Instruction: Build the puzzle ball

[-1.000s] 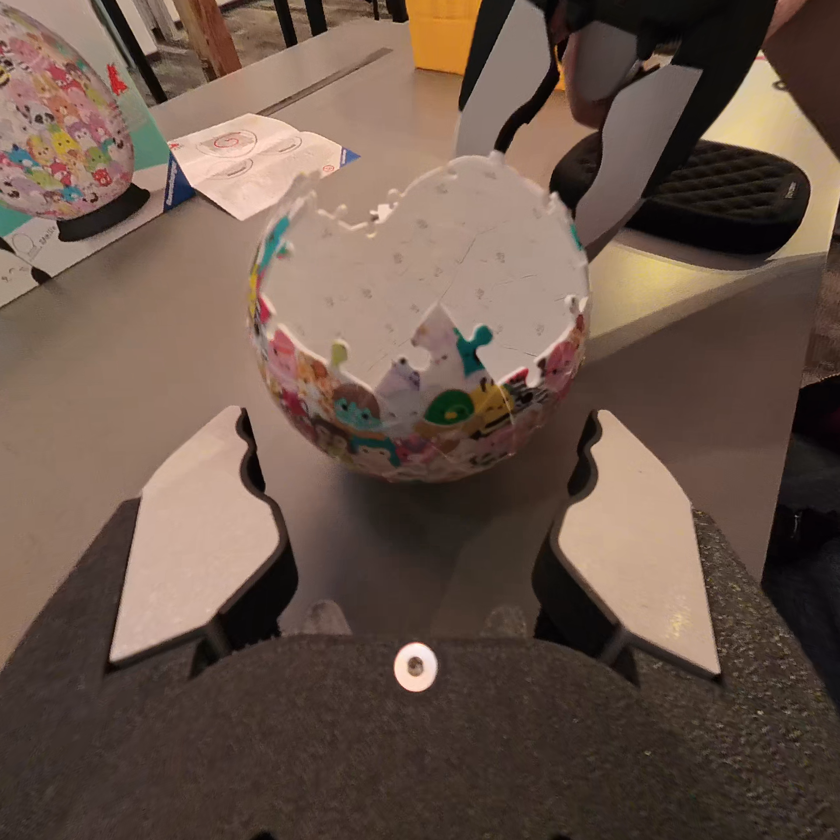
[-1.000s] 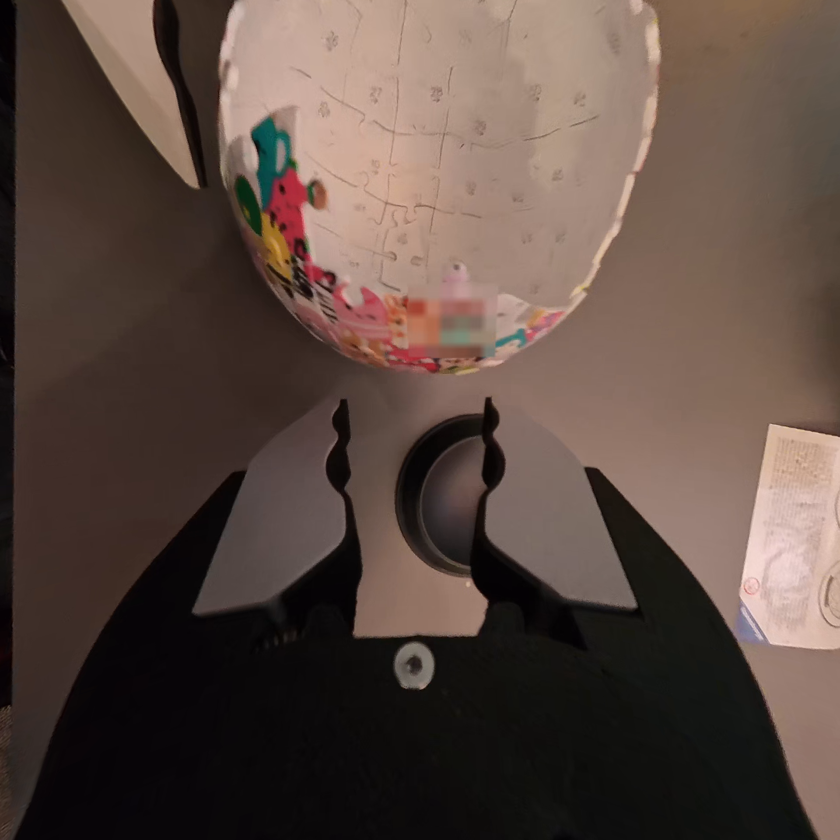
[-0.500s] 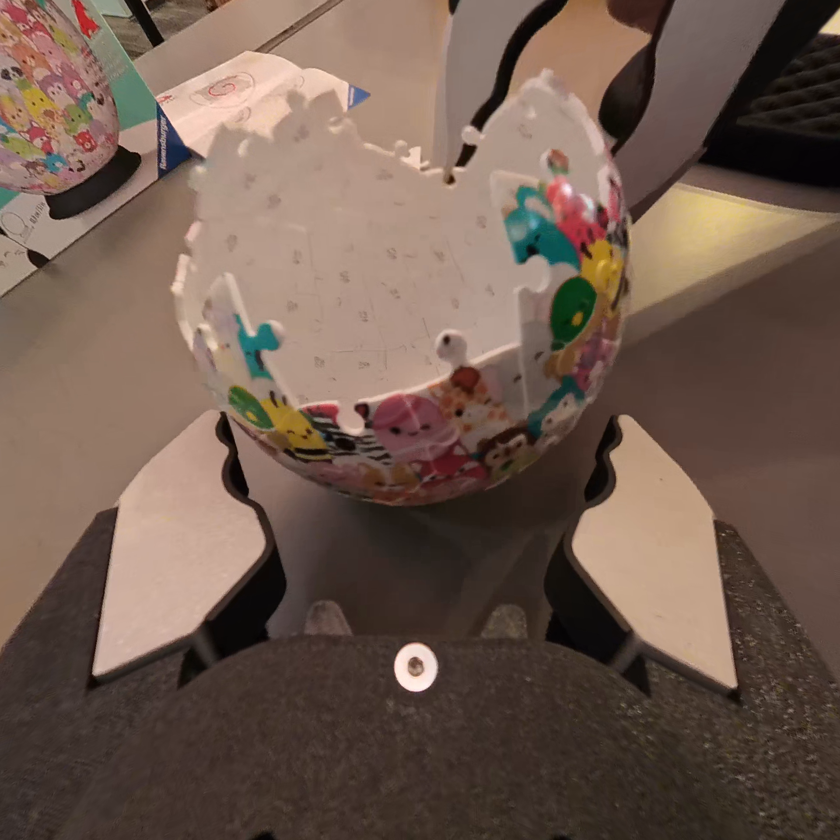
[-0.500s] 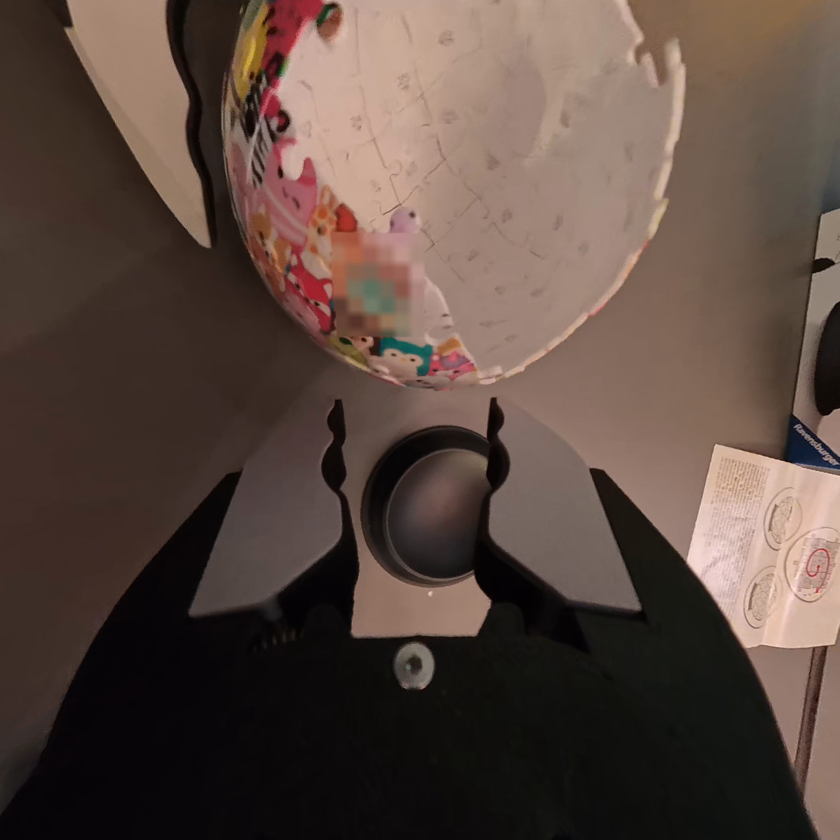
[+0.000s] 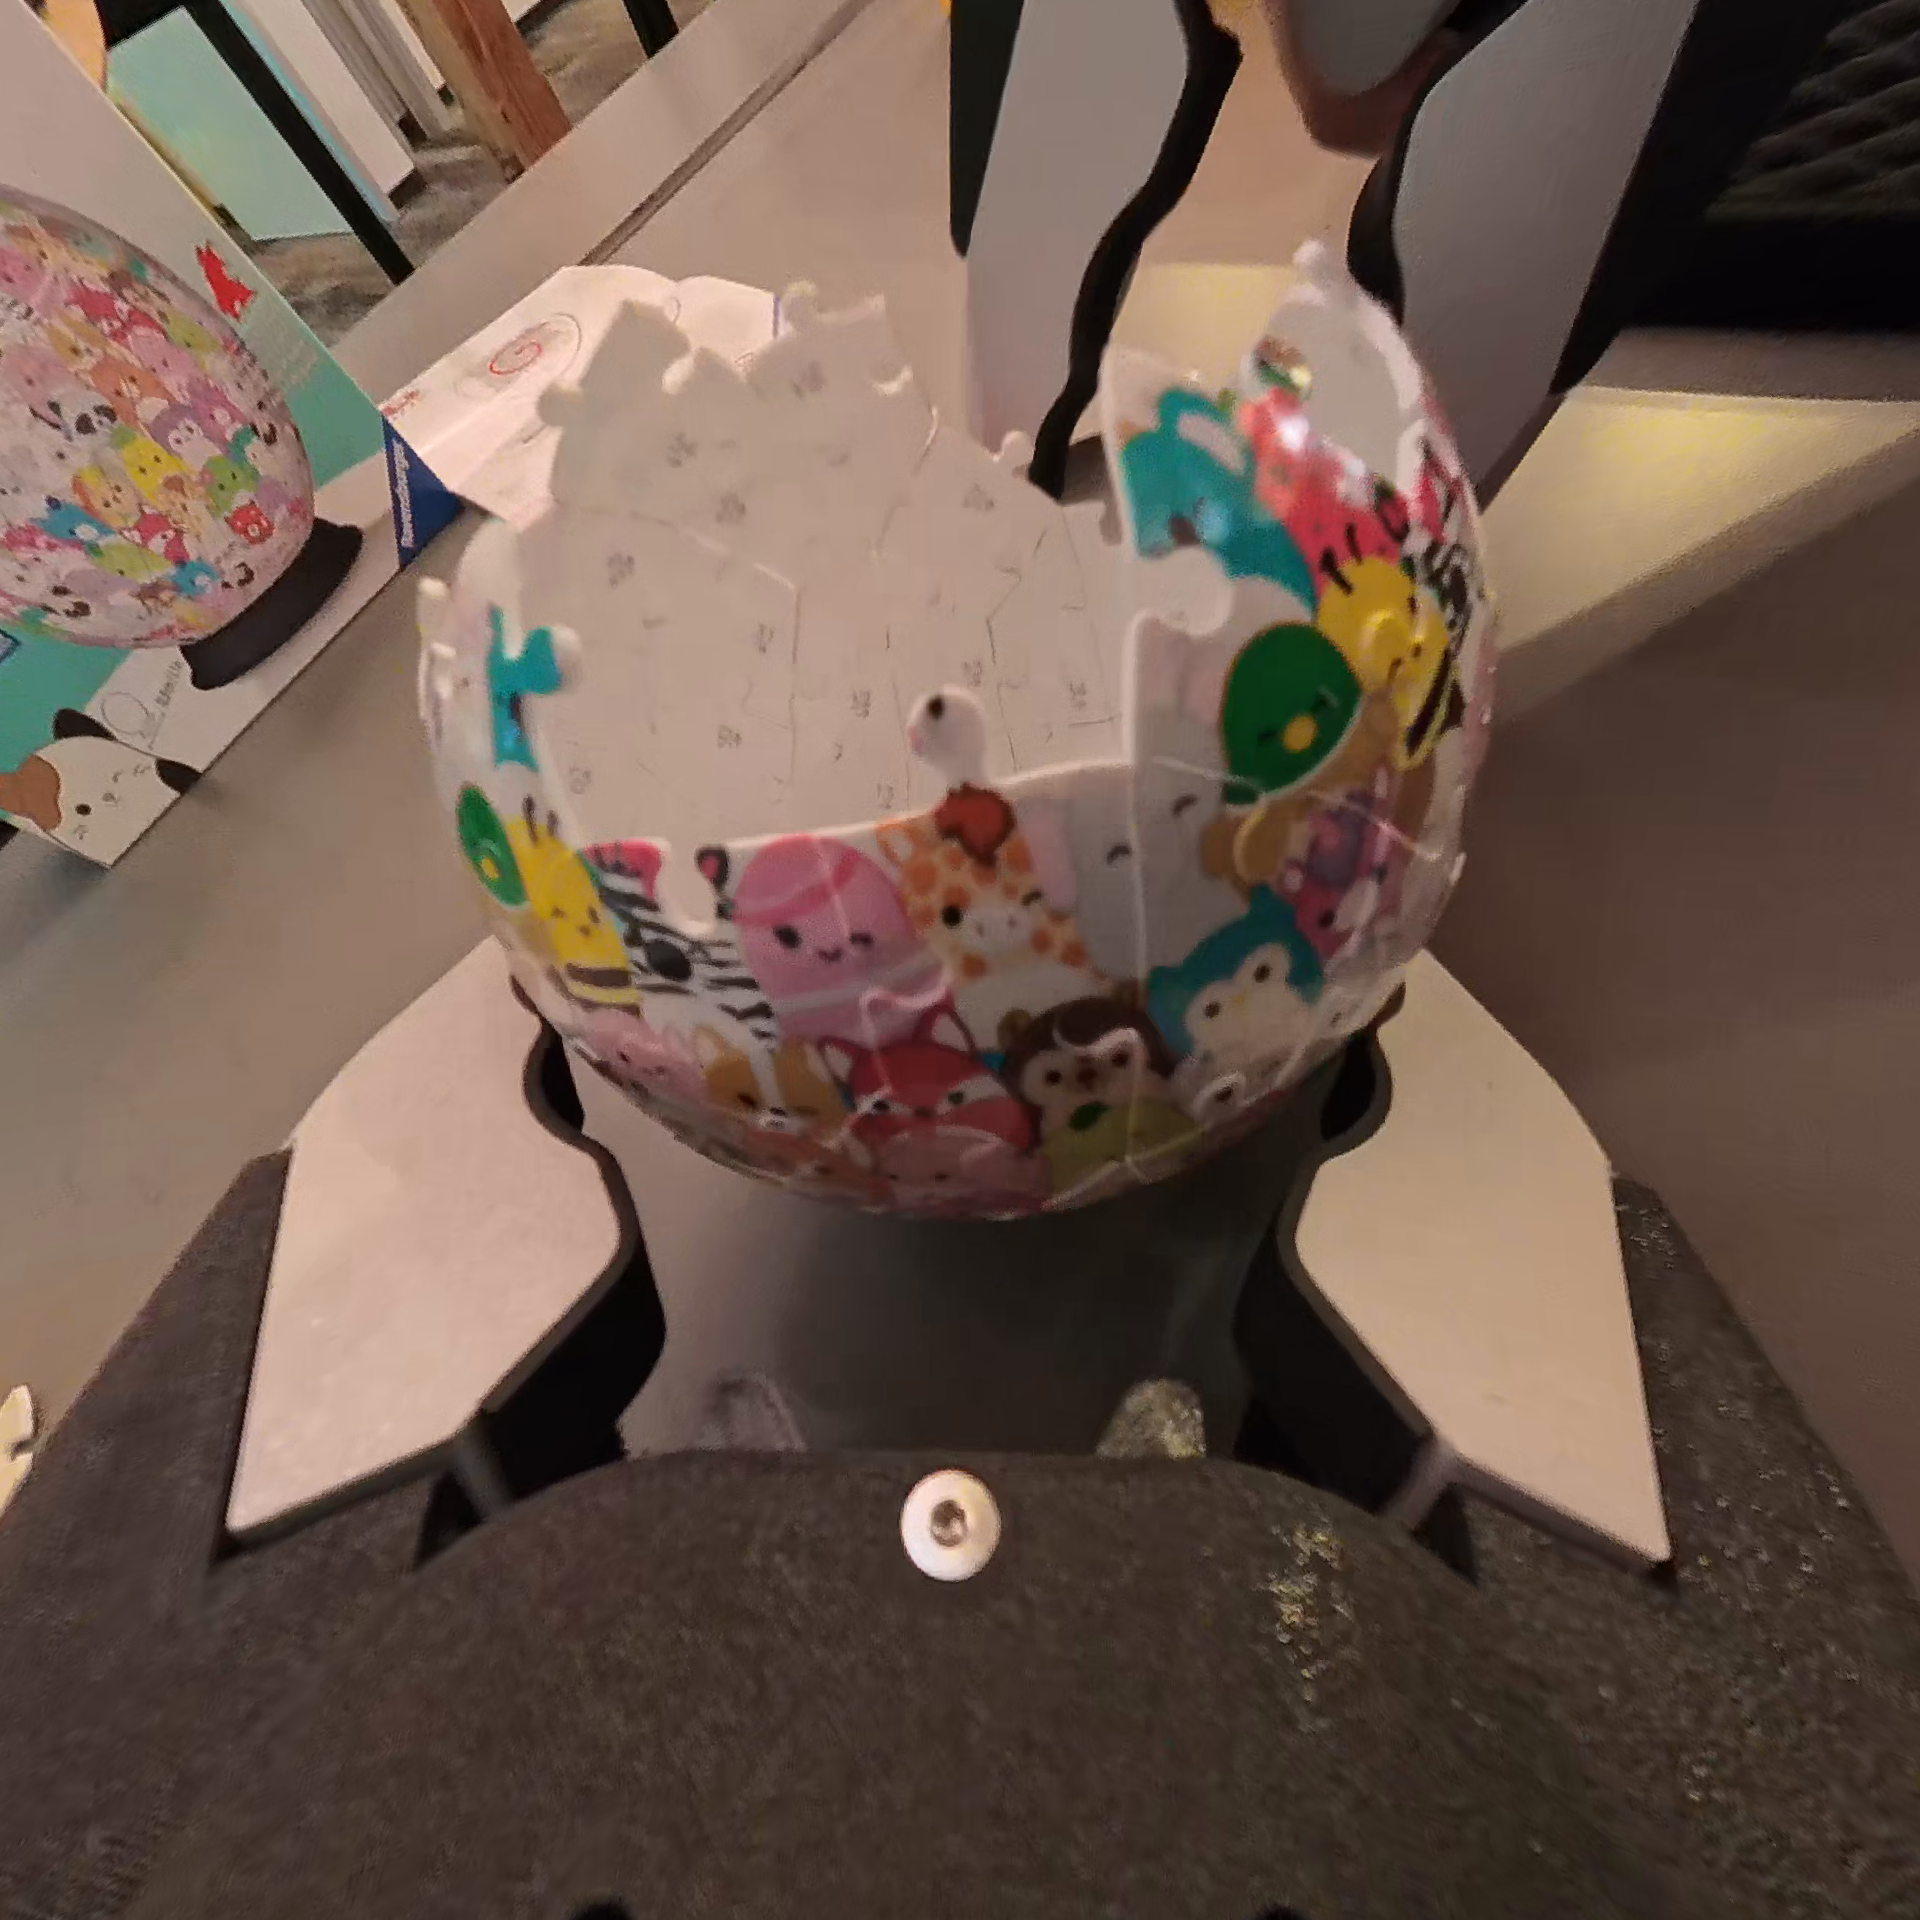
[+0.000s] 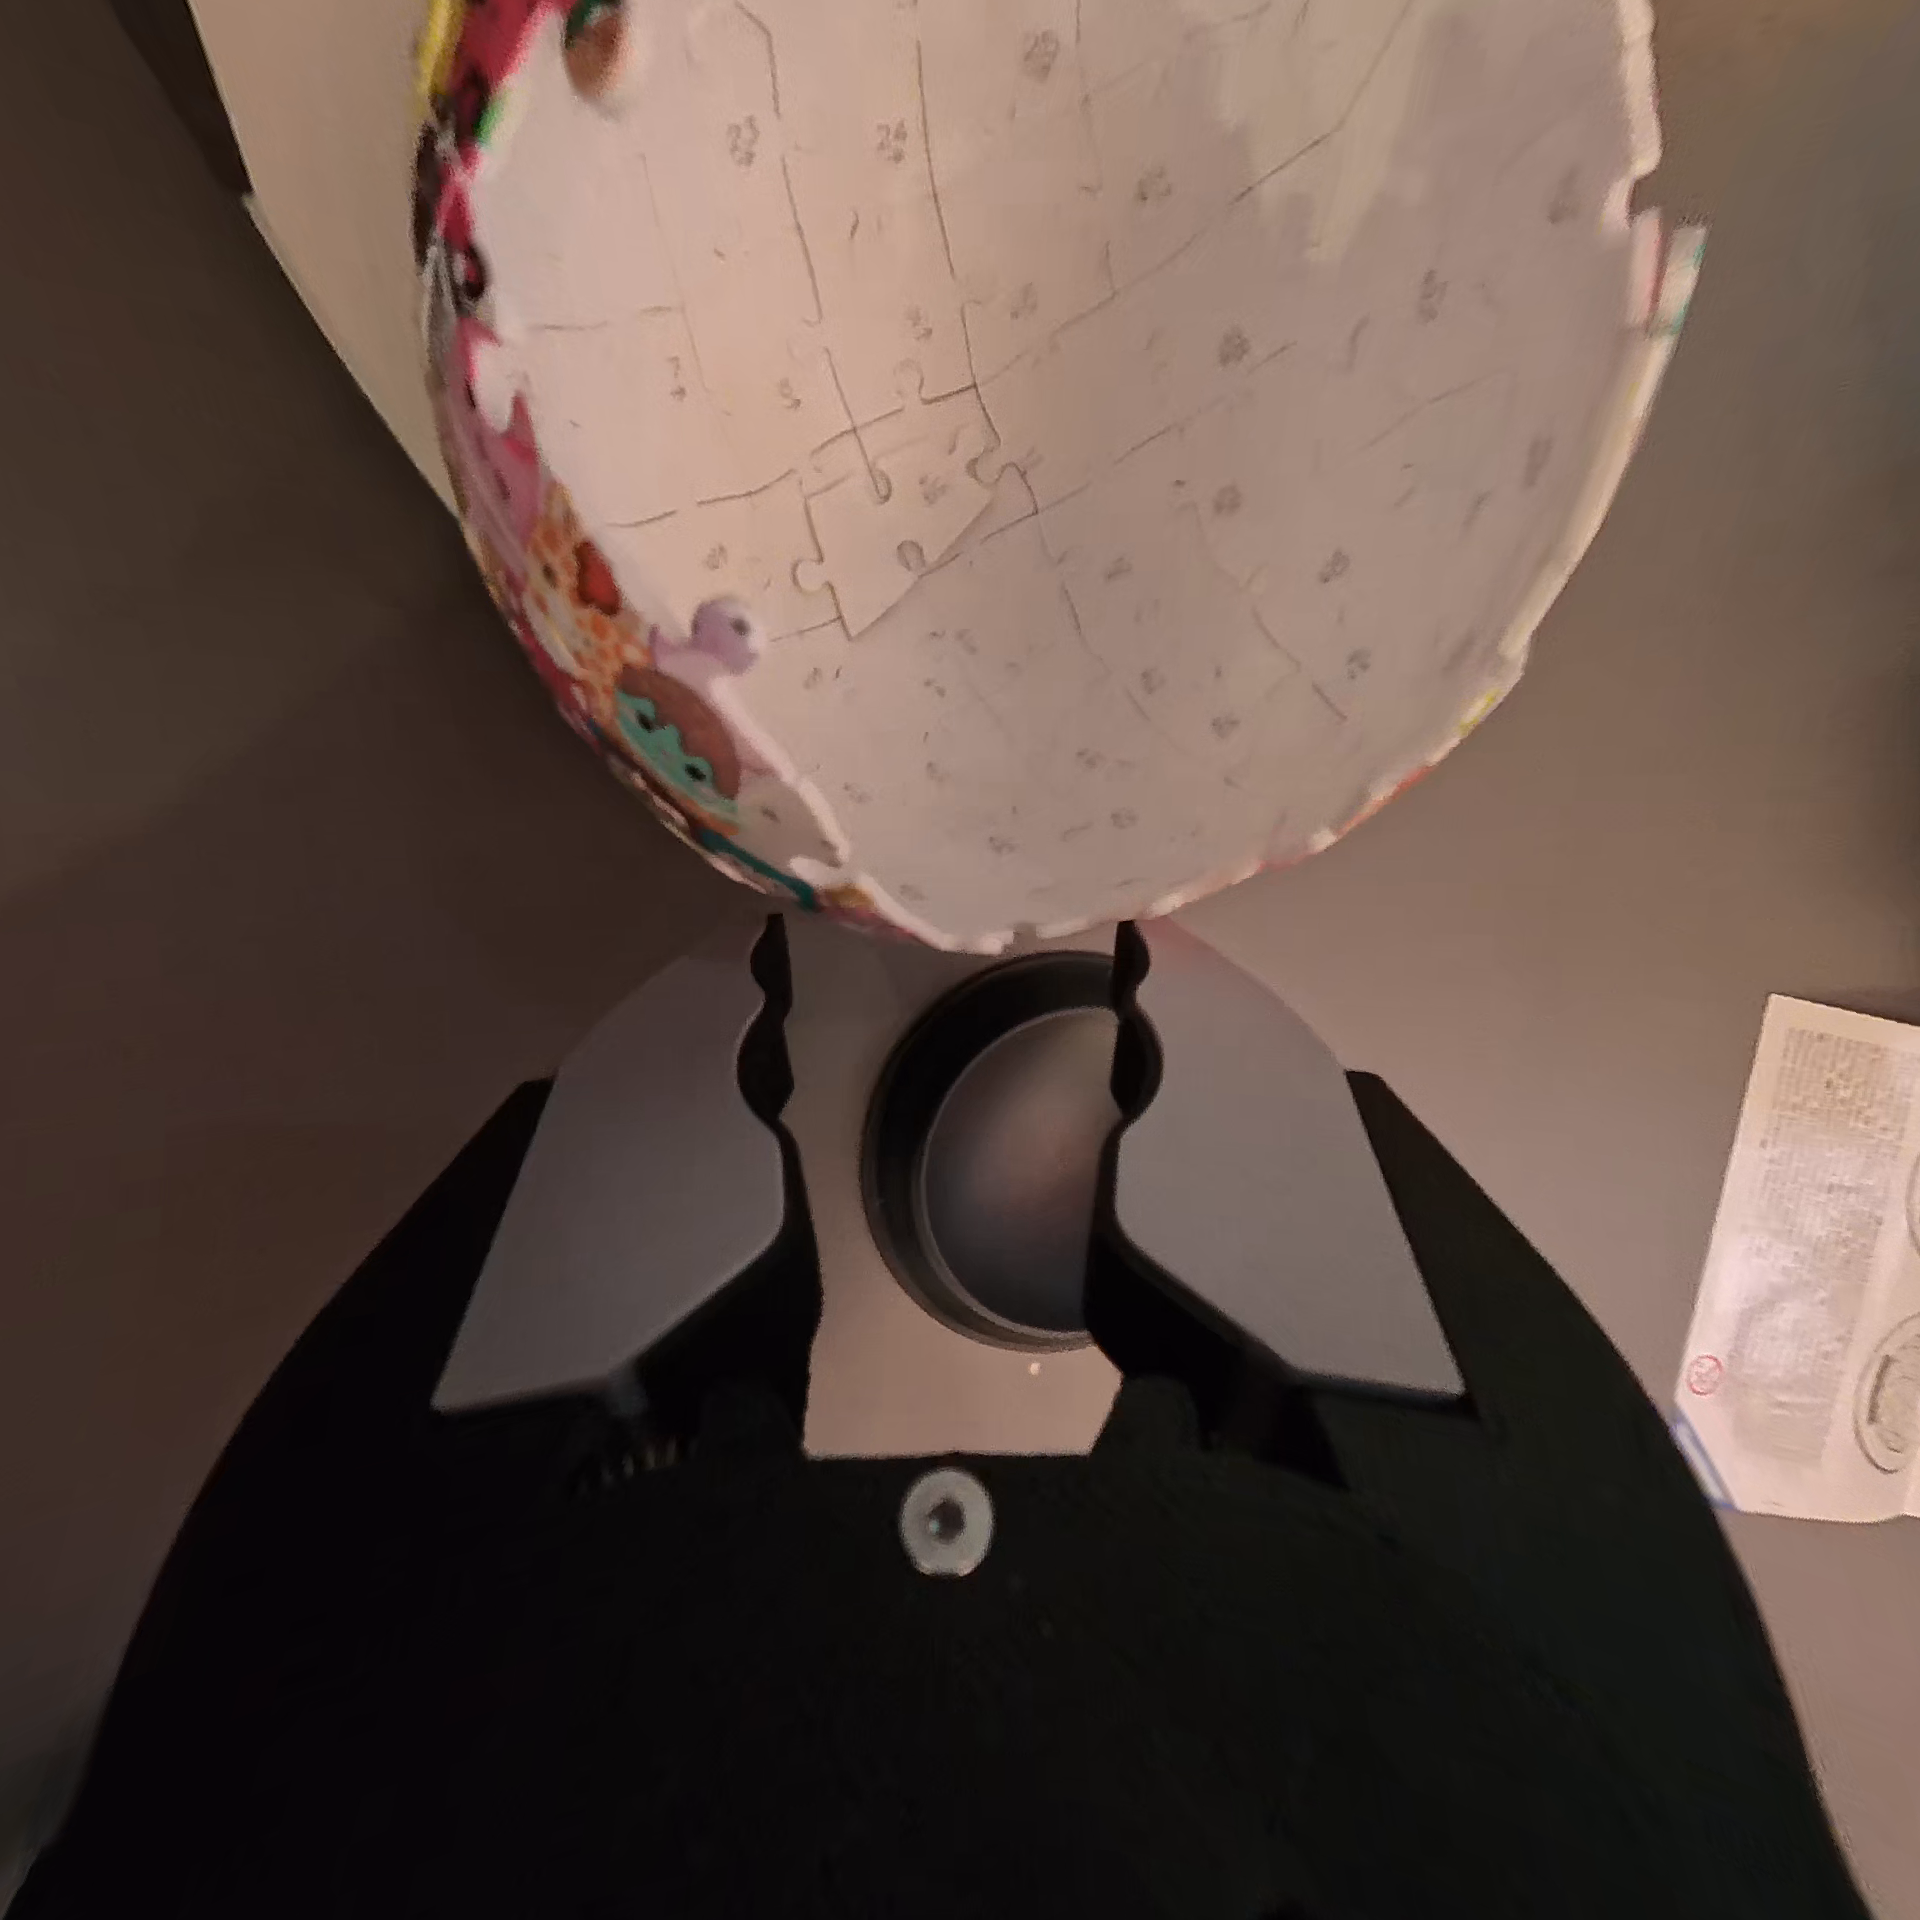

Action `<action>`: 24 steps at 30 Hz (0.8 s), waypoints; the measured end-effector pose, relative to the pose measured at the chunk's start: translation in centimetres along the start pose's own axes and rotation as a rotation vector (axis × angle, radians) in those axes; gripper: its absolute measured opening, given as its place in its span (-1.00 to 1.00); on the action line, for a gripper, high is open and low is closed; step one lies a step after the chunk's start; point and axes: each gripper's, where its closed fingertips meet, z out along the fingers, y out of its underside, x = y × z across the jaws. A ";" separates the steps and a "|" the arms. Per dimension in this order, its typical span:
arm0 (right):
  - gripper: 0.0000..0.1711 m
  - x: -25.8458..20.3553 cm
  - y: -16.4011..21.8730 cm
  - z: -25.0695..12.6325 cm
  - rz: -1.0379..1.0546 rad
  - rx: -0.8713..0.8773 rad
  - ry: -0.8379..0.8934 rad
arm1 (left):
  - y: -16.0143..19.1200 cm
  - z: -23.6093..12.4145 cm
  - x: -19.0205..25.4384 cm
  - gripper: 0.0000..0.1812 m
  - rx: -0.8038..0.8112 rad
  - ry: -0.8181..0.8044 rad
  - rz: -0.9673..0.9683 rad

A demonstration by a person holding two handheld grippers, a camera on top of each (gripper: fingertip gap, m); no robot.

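The half-built puzzle ball [image 5: 935, 935] is an open bowl, with colourful cartoon animals outside and white numbered backs inside [image 6: 1039, 468]. It sits tilted on the grey table [image 5: 187, 987]. My left gripper [image 5: 956, 1049] is open, with one finger on each side of the ball's lower part; I cannot tell whether they touch it. My right gripper [image 6: 951, 935] is open and empty, with its fingertips at the ball's far rim. It also shows behind the ball in the left wrist view [image 5: 1236, 260]. A black ring stand [image 6: 997, 1153] lies on the table under the right fingers.
The puzzle box [image 5: 125, 540] stands at the left, with the folded instruction leaflet [image 5: 499, 395] beside it; the leaflet also shows in the right wrist view [image 6: 1818, 1278]. A loose white piece [image 5: 16, 1434] lies at the left edge. A black cushion [image 5: 1818, 125] lies far right. Measured from the fingertips, the loose white piece [image 5: 16, 1434] is 20 centimetres or so from the left gripper and 30 centimetres from the right.
The ball has turned, bringing its tall coloured side round to the right. My left gripper has moved in until its fingers flank the ball. The right gripper has come closer to the rim.
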 end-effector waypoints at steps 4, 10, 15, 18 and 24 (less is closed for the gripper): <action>-0.29 -0.3 -0.1 0.3 0.023 0.042 -0.035 | -0.2 -0.4 0.0 0.53 -0.008 0.016 0.010; -0.29 0.0 -0.2 0.1 0.073 0.136 -0.090 | -0.2 -1.4 -0.6 0.53 -0.068 0.009 0.061; -0.29 0.2 -0.2 -0.3 0.132 0.236 -0.162 | -0.3 -1.8 -1.0 0.53 -0.147 0.028 0.109; -0.29 0.4 -0.1 -0.6 0.158 0.284 -0.209 | -0.4 -1.8 -0.9 0.53 -0.190 0.048 0.147; -0.45 0.4 -0.5 -2.4 0.038 0.477 -0.295 | -1.2 -1.0 -0.7 0.53 -0.269 0.096 0.227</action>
